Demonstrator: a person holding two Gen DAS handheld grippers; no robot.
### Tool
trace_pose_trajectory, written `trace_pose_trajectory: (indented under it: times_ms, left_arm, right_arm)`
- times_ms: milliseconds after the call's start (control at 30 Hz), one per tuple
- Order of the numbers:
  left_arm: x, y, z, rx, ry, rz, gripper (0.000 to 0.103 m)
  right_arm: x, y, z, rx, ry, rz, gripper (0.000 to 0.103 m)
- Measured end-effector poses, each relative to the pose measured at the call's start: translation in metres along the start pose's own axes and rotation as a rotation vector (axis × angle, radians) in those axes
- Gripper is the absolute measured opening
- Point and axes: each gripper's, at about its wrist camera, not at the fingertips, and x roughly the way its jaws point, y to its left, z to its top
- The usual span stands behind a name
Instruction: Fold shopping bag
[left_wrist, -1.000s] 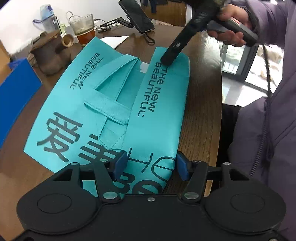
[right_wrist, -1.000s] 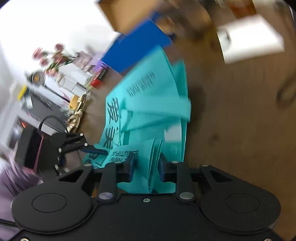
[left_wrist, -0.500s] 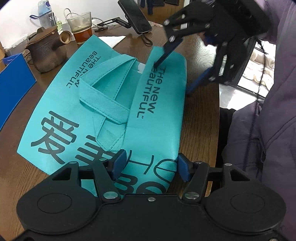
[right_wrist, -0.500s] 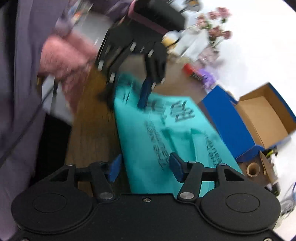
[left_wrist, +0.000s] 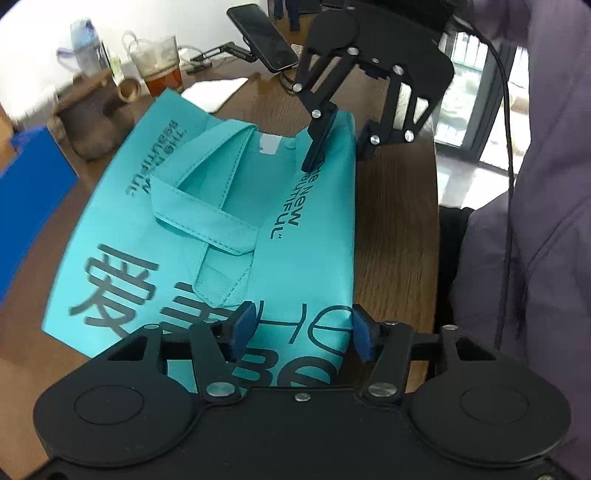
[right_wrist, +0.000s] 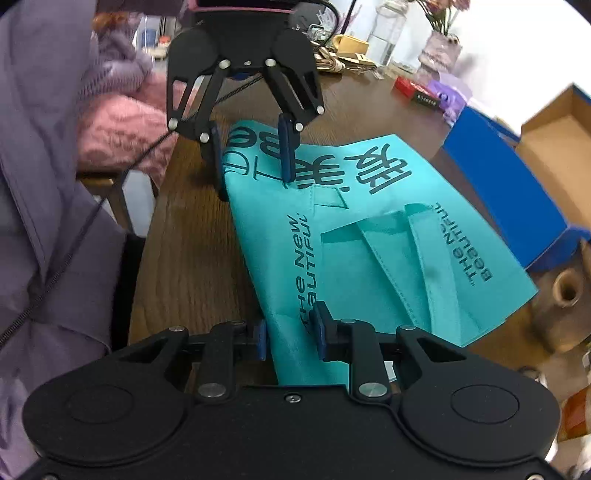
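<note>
The right gripper (right_wrist: 290, 338), now beside the folded flap's edge (left_wrist: 343, 206), is closing around it; the left gripper (left_wrist: 301, 332) straddles the teal shopping bag (left_wrist: 177, 236), unclenched, so the next fold can begin.

Teal shopping bag (left_wrist: 207, 236) with dark navy lettering lies between the black left gripper (left_wrist: 301, 334) and black right gripper (left_wrist: 338, 146), both with blue pads; brown wood-grain table (left_wrist: 395, 236) underneath, bright blue box (right_wrist: 509, 184) beyond the bag

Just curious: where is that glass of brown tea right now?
In the left wrist view, the glass of tea stands upper left, behind the teal bag, beside the brown teapot.
</note>
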Motion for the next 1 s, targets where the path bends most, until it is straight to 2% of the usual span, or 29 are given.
trace_pose_trajectory:
  times_ms: [100, 233, 367, 433, 500, 567, 633, 667, 700, 833, 867, 1000]
  left_arm:
    - [-0.005, -0.014, -0.001, 0.083, 0.026, 0.099, 0.054]
    - [-0.011, -0.033, -0.006, 0.133, 0.020, 0.135, 0.042]
    - [-0.020, -0.044, -0.011, 0.090, 0.005, 0.067, 0.040]
    - [-0.022, -0.049, -0.014, 0.064, -0.014, 0.051, 0.039]
    - [-0.022, -0.054, -0.016, 0.049, -0.027, 0.050, 0.038]
    - [-0.023, -0.053, -0.020, 0.021, -0.047, 0.050, 0.038]
    - [-0.022, -0.056, -0.022, 0.049, -0.067, 0.041, 0.037]
    - [-0.022, -0.057, -0.022, 0.062, -0.076, 0.037, 0.037]
    - [-0.023, -0.056, -0.022, 0.064, -0.079, 0.032, 0.037]
    - [-0.021, -0.060, -0.023, 0.107, -0.115, 0.014, 0.034]
    - [-0.020, -0.062, -0.025, 0.102, -0.126, 0.015, 0.034]
    - [-0.022, -0.070, -0.033, 0.087, -0.176, 0.026, 0.033]
  right_arm:
    - [0.000, -0.006, 0.001, 0.024, -0.016, 0.066, 0.025]
    - [-0.002, -0.003, 0.001, 0.027, -0.025, 0.119, 0.025]
    - [-0.015, 0.008, -0.006, 0.100, -0.048, 0.228, 0.024]
    - [-0.020, 0.016, -0.010, 0.133, -0.060, 0.251, 0.024]
    - [-0.023, 0.022, -0.015, 0.155, -0.086, 0.220, 0.025]
    - [-0.029, 0.041, -0.028, 0.146, -0.155, 0.089, 0.035]
    - [-0.031, 0.064, -0.039, 0.054, -0.204, -0.020, 0.042]
    - [-0.030, 0.092, -0.051, -0.079, -0.247, -0.137, 0.042]
    - [-0.027, 0.102, -0.056, -0.119, -0.261, -0.178, 0.042]
    - [-0.025, 0.102, -0.061, -0.074, -0.302, -0.201, 0.037]
    - [-0.024, 0.102, -0.062, -0.061, -0.310, -0.203, 0.029]
    - [-0.031, 0.101, -0.062, 0.012, -0.297, -0.148, 0.023]
